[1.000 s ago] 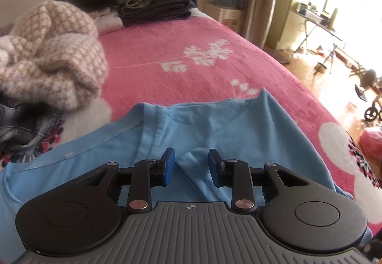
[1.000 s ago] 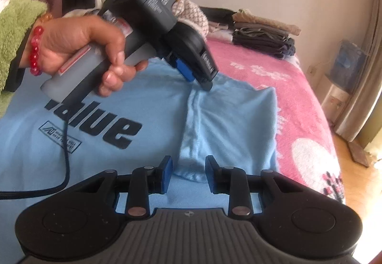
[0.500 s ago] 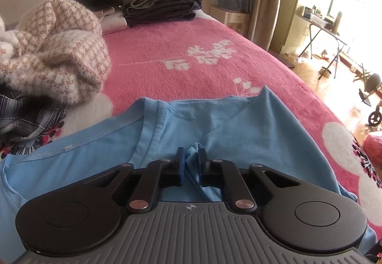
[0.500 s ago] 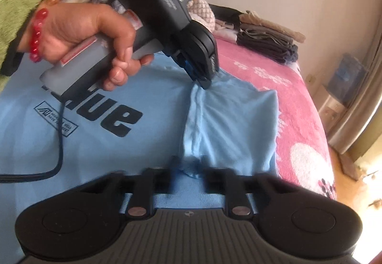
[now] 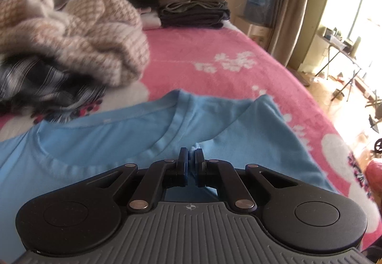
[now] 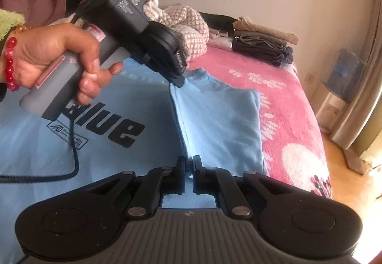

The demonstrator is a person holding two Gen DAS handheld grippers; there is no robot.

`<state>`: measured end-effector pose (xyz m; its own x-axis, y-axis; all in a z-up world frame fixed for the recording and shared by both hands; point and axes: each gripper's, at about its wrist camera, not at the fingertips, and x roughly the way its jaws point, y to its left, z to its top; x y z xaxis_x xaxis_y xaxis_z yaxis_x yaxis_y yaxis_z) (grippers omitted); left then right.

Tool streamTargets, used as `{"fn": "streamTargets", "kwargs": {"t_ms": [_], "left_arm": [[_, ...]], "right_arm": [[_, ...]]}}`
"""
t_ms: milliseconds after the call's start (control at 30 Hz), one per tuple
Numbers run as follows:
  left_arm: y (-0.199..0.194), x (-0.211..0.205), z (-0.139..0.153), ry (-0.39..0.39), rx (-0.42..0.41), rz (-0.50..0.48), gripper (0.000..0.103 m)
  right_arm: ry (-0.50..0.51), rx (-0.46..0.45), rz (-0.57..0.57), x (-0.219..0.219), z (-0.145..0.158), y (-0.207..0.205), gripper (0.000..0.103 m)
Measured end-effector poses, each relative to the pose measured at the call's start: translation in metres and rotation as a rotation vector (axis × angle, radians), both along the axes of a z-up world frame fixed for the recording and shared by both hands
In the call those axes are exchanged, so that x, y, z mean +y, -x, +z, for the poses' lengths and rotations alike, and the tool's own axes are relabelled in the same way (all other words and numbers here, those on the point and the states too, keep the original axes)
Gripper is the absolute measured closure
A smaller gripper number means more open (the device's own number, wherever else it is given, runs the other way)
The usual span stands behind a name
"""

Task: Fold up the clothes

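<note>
A light blue T-shirt point(image 6: 214, 120) with black lettering lies spread on the pink bed, one side folded in along a lengthwise crease. My left gripper point(image 5: 191, 156) is shut on a pinch of the blue T-shirt point(image 5: 250, 135) at the shoulder, just beside the collar band. The right wrist view shows that left gripper point(image 6: 177, 80) in a hand, biting the top of the crease. My right gripper point(image 6: 188, 163) is shut on the same fold at its near end, a ridge of cloth pinched between the pads.
A heap of unfolded clothes, a beige checked knit point(image 5: 90, 42) over a dark plaid piece point(image 5: 40, 87), lies left of the shirt. A stack of folded clothes point(image 5: 193, 8) sits at the bed's far end. The pink blanket point(image 5: 214, 54) ends at the right; floor and furniture beyond.
Both grippers closed from open onto the blue shirt's fold. The left one then moved with the cloth, lifting the shoulder so the collar now shows wider in its view.
</note>
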<state>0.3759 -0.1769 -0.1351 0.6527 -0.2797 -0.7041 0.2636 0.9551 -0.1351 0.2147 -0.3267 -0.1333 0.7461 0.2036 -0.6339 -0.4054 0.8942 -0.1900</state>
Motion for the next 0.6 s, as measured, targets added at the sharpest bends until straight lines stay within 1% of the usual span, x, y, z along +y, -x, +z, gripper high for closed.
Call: {"fn": "streamTargets", "kwargs": {"t_ms": [100, 200, 267, 300, 333, 367, 467, 500, 533, 600], "left_arm": [[0.002, -0.001, -0.004, -0.001, 0.006, 0.001, 0.1], [0.002, -0.005, -0.007, -0.028, -0.005, -0.025, 0.098], [0.003, -0.008, -0.008, -0.061, -0.025, -0.042, 0.097], [0.004, -0.008, -0.007, -0.074, -0.037, -0.051, 0.093], [0.005, -0.008, -0.007, -0.085, -0.051, -0.053, 0.09], [0.007, -0.007, -0.005, -0.096, -0.071, -0.054, 0.085], [0.015, -0.004, 0.003, -0.106, -0.145, -0.053, 0.078], [0.018, -0.003, 0.007, -0.101, -0.164, -0.057, 0.076], [0.022, -0.006, 0.01, -0.095, -0.166, -0.09, 0.075], [0.03, -0.013, 0.014, -0.084, -0.165, -0.166, 0.073]], "right_arm": [[0.011, 0.004, 0.006, 0.001, -0.001, 0.0, 0.098], [0.023, 0.018, 0.01, 0.002, -0.003, -0.001, 0.098], [0.019, 0.055, 0.017, 0.002, -0.005, -0.002, 0.096], [0.014, 0.08, 0.02, 0.002, -0.006, -0.002, 0.095], [-0.006, 0.107, 0.023, 0.0, -0.007, -0.003, 0.092], [-0.039, 0.131, 0.024, -0.003, -0.006, -0.003, 0.089], [-0.21, 0.208, 0.012, -0.025, 0.001, -0.004, 0.086], [-0.262, 0.22, -0.008, -0.035, 0.004, -0.005, 0.085], [-0.308, 0.22, -0.04, -0.046, 0.007, -0.005, 0.084], [-0.341, 0.185, -0.124, -0.066, 0.013, -0.005, 0.082]]}}
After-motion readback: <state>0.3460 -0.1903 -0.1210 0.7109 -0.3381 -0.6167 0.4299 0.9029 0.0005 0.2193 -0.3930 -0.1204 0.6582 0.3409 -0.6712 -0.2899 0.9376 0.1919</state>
